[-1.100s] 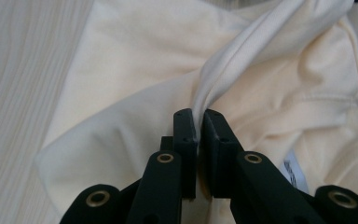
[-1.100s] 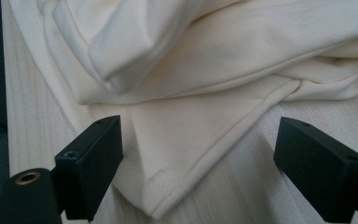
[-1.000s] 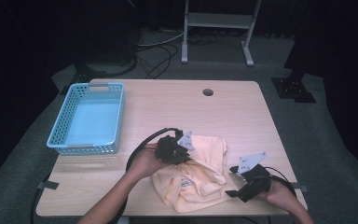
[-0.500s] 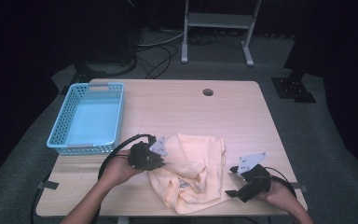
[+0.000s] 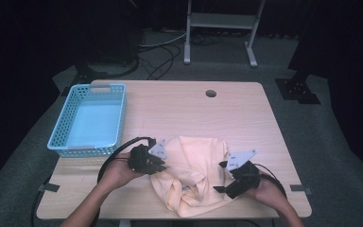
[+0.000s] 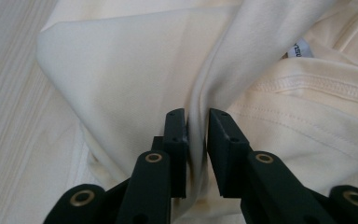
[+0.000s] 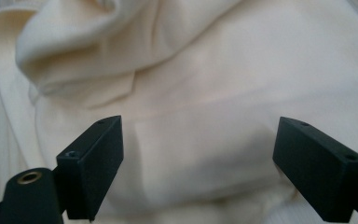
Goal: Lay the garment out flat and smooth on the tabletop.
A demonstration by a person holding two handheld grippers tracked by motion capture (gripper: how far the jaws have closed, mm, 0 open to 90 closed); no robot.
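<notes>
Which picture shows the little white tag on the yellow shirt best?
The left gripper view: the tag sits sharp and close near the stitched seam, with printed letters partly showing. In the high view it is a tiny pale speck in the shirt's folds. The right gripper view gives plain shirt cloth between its jaws.
</notes>
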